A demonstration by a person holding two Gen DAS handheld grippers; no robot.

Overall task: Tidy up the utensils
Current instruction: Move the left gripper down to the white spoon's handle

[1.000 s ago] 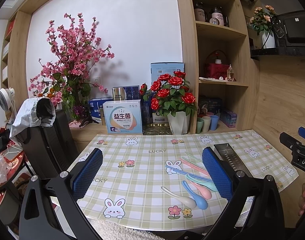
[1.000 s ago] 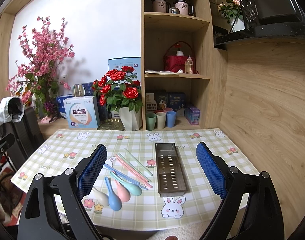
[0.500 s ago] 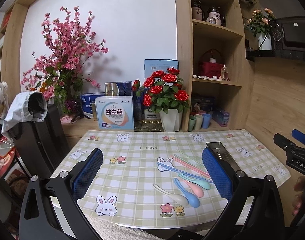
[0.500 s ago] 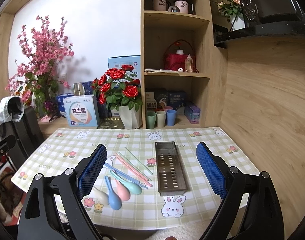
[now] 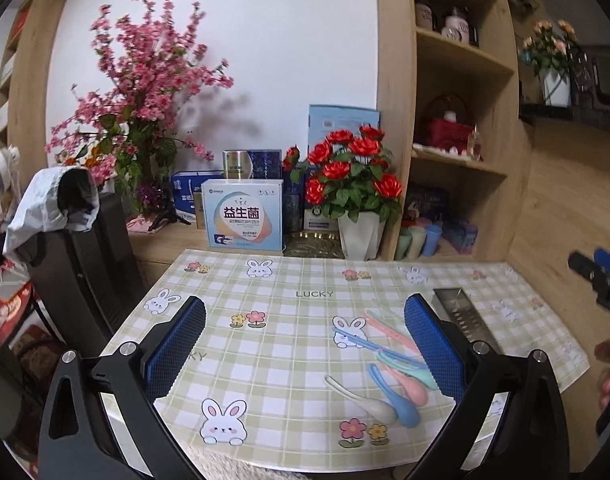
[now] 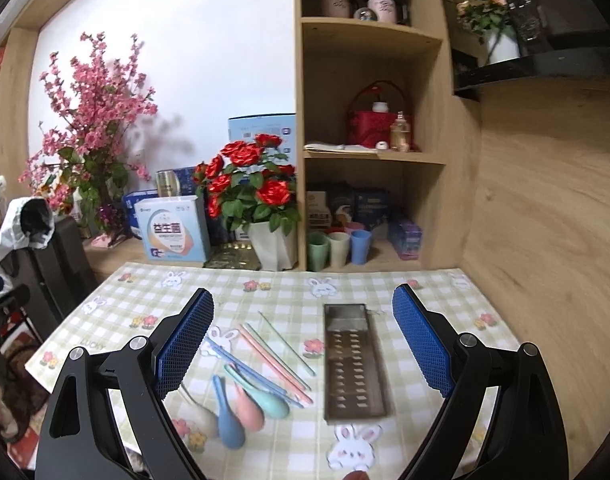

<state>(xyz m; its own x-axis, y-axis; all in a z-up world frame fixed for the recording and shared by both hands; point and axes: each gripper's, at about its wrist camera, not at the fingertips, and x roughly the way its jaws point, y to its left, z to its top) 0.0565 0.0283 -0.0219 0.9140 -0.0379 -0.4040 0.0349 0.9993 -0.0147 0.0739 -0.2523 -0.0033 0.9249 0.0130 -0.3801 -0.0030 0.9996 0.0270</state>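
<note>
both grippers hover over the table, left gripper and right gripper, tongs spread wide, nothing held. spoons and chopsticks lie loose on the checked cloth, just left of the empty metal tray, likely staged beside it for short transfers.

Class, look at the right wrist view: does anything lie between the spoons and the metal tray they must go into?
Yes. The chopsticks lie on the tablecloth between the spoons and the metal tray. Nothing else visible intervenes.
</note>
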